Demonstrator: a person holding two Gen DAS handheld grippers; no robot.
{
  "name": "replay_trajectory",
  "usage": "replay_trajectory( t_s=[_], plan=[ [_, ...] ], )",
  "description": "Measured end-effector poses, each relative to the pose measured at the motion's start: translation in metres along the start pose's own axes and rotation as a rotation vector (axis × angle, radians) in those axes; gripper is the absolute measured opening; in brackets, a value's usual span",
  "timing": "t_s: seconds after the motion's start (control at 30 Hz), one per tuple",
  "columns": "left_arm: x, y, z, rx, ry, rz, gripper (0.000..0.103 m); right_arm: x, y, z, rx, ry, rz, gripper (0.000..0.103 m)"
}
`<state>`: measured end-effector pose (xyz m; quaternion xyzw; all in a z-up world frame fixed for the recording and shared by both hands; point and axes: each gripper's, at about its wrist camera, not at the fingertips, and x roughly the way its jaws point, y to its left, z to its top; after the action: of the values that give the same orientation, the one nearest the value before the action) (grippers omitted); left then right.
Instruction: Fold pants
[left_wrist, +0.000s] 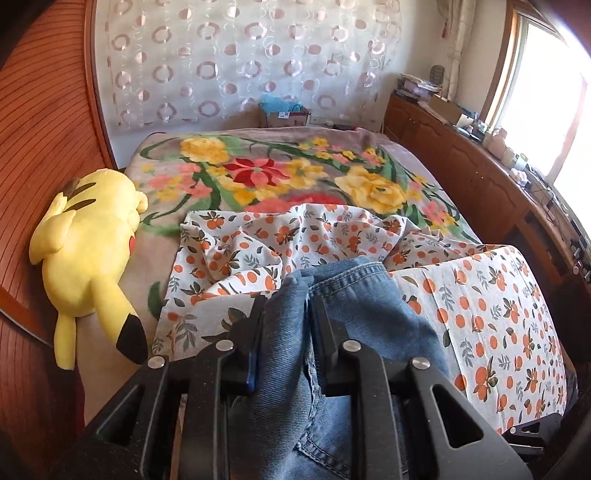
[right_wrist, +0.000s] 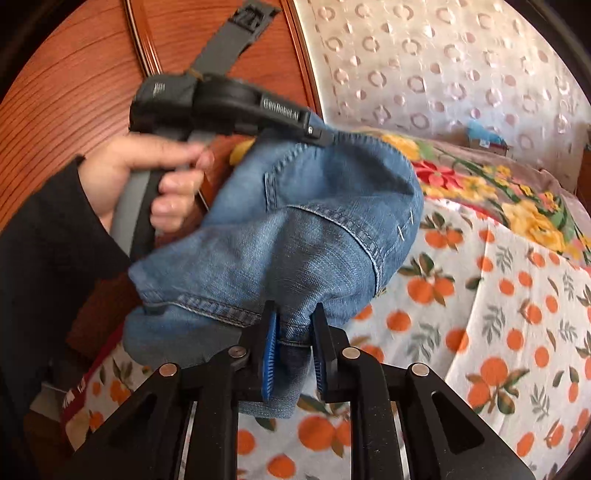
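Observation:
Blue denim pants (left_wrist: 354, 291) hang bunched between my two grippers above the bed. In the left wrist view my left gripper (left_wrist: 290, 306) is shut on a thick fold of the denim, which fills the space between its fingers. The right wrist view has my right gripper (right_wrist: 294, 309) shut on another denim edge, its blue pads (right_wrist: 269, 350) on either side of a hem. The pants (right_wrist: 314, 221) stretch from there up to the left gripper (right_wrist: 319, 134), which a person's hand (right_wrist: 147, 173) holds by its handle.
A white sheet printed with oranges (left_wrist: 498, 314) lies crumpled under the pants, on a floral blanket (left_wrist: 295, 173) covering the bed. A yellow plush toy (left_wrist: 92, 240) lies along the left side by a wooden panel (left_wrist: 48, 147). A cluttered wooden cabinet (left_wrist: 461, 158) runs along the right, under a window.

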<state>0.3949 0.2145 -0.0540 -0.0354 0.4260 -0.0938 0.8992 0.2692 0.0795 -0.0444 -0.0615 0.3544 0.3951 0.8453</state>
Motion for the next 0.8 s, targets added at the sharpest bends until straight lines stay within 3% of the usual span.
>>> replay_trajectory(
  t_s=[0.17, 0.3, 0.5, 0.67, 0.8],
  plan=[
    [-0.026, 0.008, -0.008, -0.012, -0.035, -0.004, 0.051, -0.018, -0.005, 0.006, -0.007, 0.011, 0.033, 0.027],
    [-0.059, 0.005, -0.027, 0.015, -0.081, 0.023, 0.051, -0.048, -0.017, -0.003, -0.019, -0.054, 0.049, 0.028],
    [-0.086, -0.017, -0.077, 0.037, -0.104, 0.017, 0.051, -0.059, -0.031, 0.029, -0.044, -0.143, 0.005, 0.028],
    [-0.092, -0.028, -0.114, 0.019, -0.099, -0.003, 0.051, -0.024, -0.044, 0.063, -0.143, -0.099, 0.03, 0.028],
    [-0.079, -0.032, -0.137, 0.033, -0.053, 0.032, 0.051, 0.012, -0.06, 0.086, -0.187, -0.052, 0.012, 0.028]
  ],
)
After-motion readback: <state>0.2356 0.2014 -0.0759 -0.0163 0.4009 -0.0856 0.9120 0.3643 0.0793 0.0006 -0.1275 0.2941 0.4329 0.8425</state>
